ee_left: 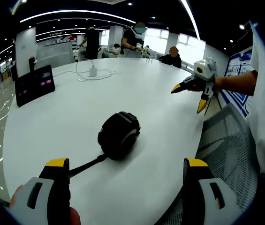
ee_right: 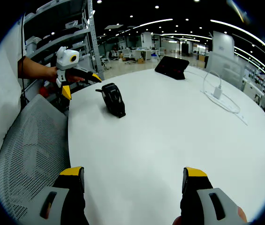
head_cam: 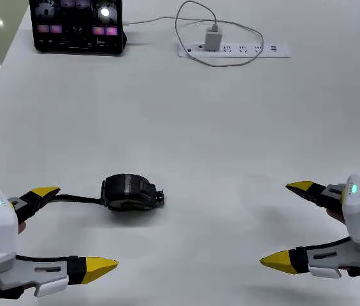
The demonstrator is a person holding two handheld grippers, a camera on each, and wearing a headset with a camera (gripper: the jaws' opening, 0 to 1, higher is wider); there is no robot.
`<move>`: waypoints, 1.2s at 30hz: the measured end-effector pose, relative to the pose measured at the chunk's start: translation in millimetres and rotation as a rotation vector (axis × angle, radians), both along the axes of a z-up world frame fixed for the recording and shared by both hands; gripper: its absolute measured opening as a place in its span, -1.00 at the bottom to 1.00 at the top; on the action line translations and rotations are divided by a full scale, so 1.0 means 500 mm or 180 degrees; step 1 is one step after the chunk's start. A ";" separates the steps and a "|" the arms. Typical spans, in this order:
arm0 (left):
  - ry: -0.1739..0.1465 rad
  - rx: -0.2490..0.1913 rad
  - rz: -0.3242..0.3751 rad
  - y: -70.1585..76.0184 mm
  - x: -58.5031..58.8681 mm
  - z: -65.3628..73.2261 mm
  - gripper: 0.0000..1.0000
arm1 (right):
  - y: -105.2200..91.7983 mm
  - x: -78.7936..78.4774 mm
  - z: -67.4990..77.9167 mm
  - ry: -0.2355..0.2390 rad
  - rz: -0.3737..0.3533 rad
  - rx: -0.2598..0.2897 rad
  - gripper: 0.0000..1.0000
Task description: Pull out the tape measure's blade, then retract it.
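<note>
The left gripper is standing wide open. Its two yellow-tipped jaws are set well apart and are gripping nothing. The tape measure, a black case, is lying on the white table just ahead of these jaws. In the left gripper view it is sitting between the lines of the two jaws, slightly toward the left-hand one. A black strap is running back from the case to the inner side of that left-hand jaw — whether it is touching the jaw cannot be told.

The right gripper is also standing wide open and is holding nothing; the table surface is showing between its jaws. The tape measure is lying well apart from this gripper, far ahead and off toward its left-hand jaw. A mesh chair seat is showing outside that same jaw, below the table edge.

Far beyond both pairs of jaws, a dark tablet is standing upright, and a white power strip is lying flat, carrying a white charger with a looped cable.
</note>
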State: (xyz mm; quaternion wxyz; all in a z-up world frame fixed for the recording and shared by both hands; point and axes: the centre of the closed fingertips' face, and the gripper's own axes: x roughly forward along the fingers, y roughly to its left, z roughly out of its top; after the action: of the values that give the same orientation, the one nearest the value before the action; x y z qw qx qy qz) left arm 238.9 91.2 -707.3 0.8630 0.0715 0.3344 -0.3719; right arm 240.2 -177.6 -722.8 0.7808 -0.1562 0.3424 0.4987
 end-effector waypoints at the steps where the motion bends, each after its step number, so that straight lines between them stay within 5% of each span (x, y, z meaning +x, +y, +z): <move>1: 0.0004 0.0001 -0.0002 0.000 0.000 -0.001 0.97 | 0.000 0.001 0.000 -0.0015 0.0003 -0.0007 0.70; 36: -0.0052 0.0038 -0.0095 0.001 0.009 0.002 0.87 | 0.013 0.013 0.002 -0.0046 0.0072 0.0024 0.68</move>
State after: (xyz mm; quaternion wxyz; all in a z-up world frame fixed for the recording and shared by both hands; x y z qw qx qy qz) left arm 243.6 91.6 -706.3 0.8596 0.0846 0.3284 -0.3822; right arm 246.9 -171.1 -721.7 0.7781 -0.1606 0.3331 0.5077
